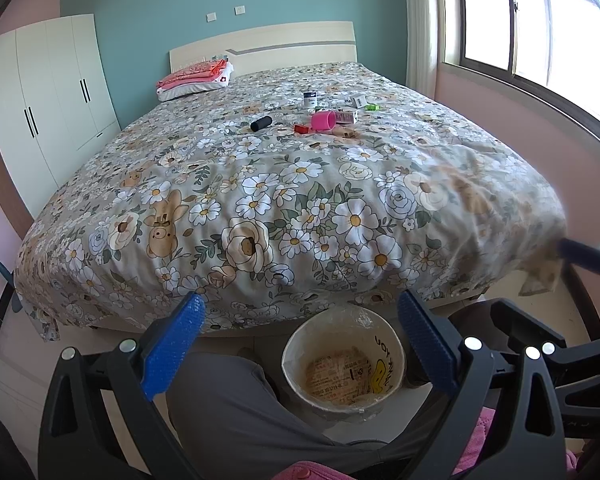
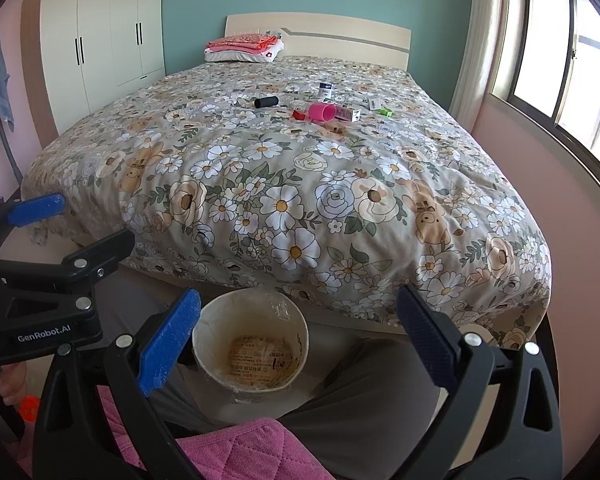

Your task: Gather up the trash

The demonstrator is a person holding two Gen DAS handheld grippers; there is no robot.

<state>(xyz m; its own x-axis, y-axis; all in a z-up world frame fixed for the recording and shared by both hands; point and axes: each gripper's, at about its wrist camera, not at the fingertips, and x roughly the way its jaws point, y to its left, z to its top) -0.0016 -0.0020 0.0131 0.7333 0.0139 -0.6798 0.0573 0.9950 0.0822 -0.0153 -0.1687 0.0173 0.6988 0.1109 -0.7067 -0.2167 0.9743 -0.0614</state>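
Jaws: you are holding the left gripper [image 1: 300, 334] and right gripper [image 2: 298, 332] spread wide, grasping nothing.
Trash: pink plastic cup [image 2: 322, 112], black cylinder [image 2: 266, 102] and small boxes [image 2: 348, 114] are lying mid-bed, toward the headboard.
Progress: round cream paper bin [image 2: 204, 344] on the floor is awaiting everything.

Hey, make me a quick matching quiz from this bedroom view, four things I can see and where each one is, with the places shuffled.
Things:
1. bin
2. folded pink bedding
3. pink cup
4. wardrobe

Places:
A. by the headboard
B. on the floor at the foot of the bed
C. against the wall left of the bed
D. lying on its side mid-bed among small items

Pairs: 1-B, 2-A, 3-D, 4-C
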